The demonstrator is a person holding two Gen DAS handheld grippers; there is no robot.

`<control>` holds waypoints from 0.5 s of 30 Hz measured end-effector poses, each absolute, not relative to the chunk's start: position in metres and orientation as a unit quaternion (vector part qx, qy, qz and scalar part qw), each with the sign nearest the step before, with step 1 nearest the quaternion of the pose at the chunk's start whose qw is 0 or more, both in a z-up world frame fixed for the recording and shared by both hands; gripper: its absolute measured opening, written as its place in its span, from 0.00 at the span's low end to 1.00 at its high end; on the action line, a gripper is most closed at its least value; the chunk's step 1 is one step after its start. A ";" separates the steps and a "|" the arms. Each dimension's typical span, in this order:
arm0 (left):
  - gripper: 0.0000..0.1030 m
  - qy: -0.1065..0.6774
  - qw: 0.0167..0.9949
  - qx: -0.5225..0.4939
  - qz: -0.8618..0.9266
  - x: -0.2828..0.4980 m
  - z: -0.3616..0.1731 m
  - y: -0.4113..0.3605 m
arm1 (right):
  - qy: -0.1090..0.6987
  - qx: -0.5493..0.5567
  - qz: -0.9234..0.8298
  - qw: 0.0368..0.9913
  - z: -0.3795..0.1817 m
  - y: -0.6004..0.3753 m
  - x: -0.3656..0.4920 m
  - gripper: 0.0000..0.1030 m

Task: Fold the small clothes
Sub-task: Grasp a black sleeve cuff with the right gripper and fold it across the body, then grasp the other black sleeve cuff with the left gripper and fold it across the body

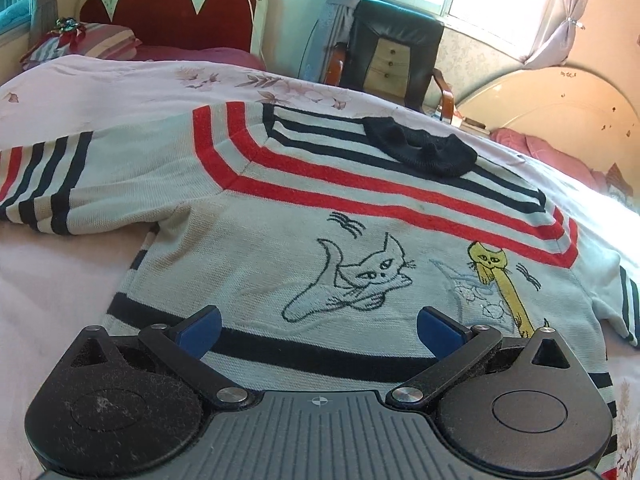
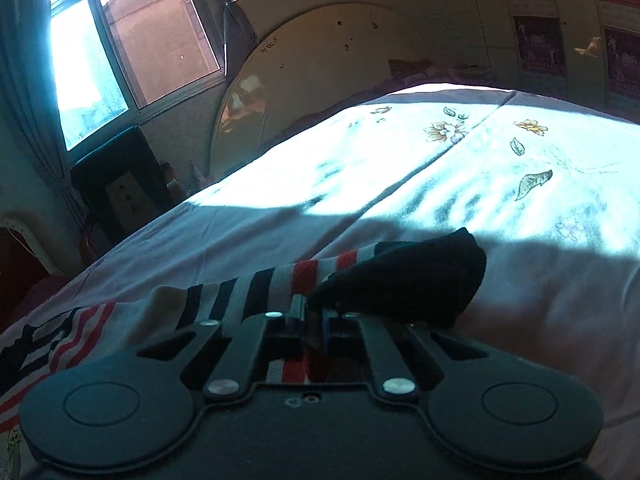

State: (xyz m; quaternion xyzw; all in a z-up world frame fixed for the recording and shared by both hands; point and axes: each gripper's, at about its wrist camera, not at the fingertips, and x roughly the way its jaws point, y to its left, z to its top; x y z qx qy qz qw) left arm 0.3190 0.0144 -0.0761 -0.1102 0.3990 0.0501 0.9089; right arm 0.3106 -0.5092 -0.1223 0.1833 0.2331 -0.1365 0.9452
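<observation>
- The bed (image 1: 80,92), under a pale floral cover, carries everything; sunlight falls across its far part in the right wrist view.
- A small knitted sweater (image 1: 260,240) lies flat on the bed, front up, with red and navy stripes, a black collar (image 1: 420,150) and stitched cats on the chest.
- The left hand-held gripper (image 1: 318,330) hovers over the sweater's lower hem, its blue pads (image 1: 200,330) spread wide with nothing between them.
- The right hand-held gripper (image 2: 314,318) is clenched on the striped sleeve (image 2: 256,292) just beside its black cuff (image 2: 408,276).
</observation>
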 end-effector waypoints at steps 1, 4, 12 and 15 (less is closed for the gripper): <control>1.00 0.397 0.910 -0.110 0.051 0.320 -0.076 0.021 | 0.230 0.164 -0.107 0.953 -0.115 -0.487 0.316 0.08; 1.00 0.394 0.912 -0.109 0.044 0.323 -0.077 0.043 | 0.234 0.122 -0.011 0.964 -0.102 -0.411 0.330 0.08; 1.00 0.382 0.917 -0.113 0.027 0.331 -0.068 0.098 | 0.306 0.045 0.150 0.939 -0.133 -0.219 0.354 0.08; 0.99 0.380 0.916 -0.124 -0.003 0.336 -0.068 0.103 | 0.313 0.001 0.149 0.938 -0.142 -0.182 0.349 0.20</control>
